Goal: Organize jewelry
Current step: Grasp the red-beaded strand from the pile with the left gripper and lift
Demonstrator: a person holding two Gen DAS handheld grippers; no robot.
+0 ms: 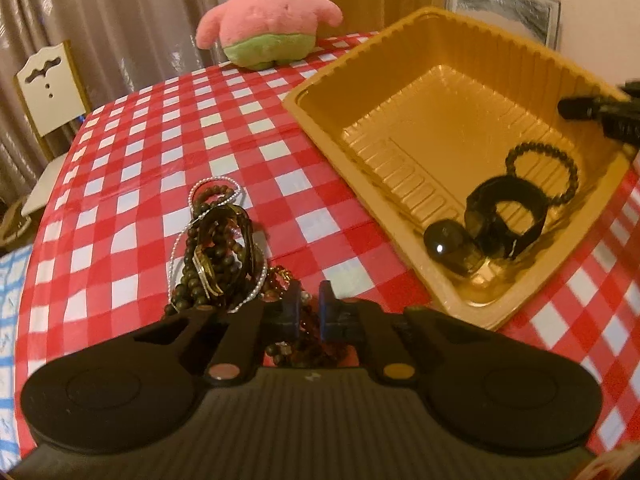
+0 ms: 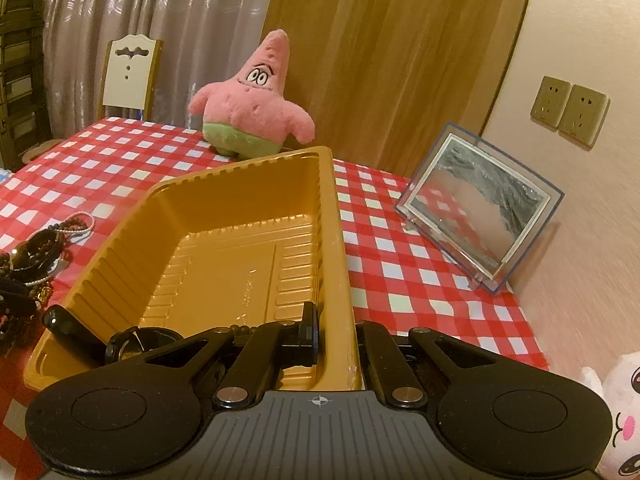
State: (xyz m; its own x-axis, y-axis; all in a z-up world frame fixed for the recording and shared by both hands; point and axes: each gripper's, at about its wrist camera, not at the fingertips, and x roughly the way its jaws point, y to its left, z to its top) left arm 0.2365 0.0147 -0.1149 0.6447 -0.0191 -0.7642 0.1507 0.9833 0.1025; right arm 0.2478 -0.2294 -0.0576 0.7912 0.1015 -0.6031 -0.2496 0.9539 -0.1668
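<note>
A tangle of jewelry (image 1: 216,248) lies on the red-checked cloth: dark wooden beads, a thin pearl chain and gold pieces. My left gripper (image 1: 310,304) is at the pile's near end, shut on an amber bead strand (image 1: 280,278) that runs between its fingers. To the right stands a gold plastic tray (image 1: 460,40). It holds a black bead bracelet (image 1: 544,172), a black watch (image 1: 504,216) and a dark round stone (image 1: 440,240). My right gripper (image 2: 335,328) is shut on the tray's (image 2: 224,220) right wall, one finger inside and one outside. The pile (image 2: 36,256) shows at the left edge.
A pink star plush (image 2: 252,112) sits at the table's far side, behind the tray. A glass picture frame (image 2: 476,208) leans by the wall on the right. A white plush (image 2: 616,420) is at the lower right, and a white chair (image 1: 48,84) stands beyond the table's left edge.
</note>
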